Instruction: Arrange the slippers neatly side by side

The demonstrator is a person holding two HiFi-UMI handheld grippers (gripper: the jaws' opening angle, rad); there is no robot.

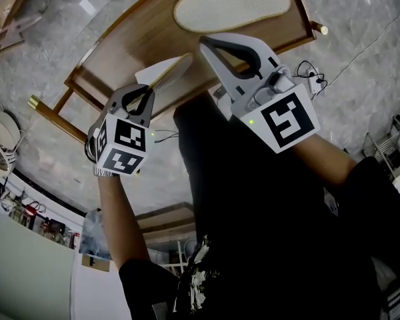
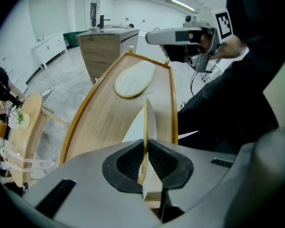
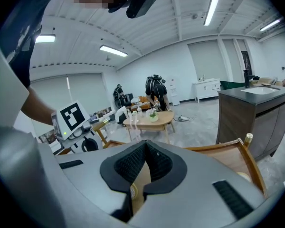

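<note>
pale slipper (image 1: 168, 75) in left gripper (image 1: 145, 93); second slipper (image 1: 232, 7) on desk (image 1: 120, 52)
left fingers closed on the pale slipper's thin edge, holding it edge-on over the desk's near side. second slipper lies flat at the far end, well apart. right gripper (image 1: 210, 42), to the right: fingers pressed together, nothing between them.
</note>
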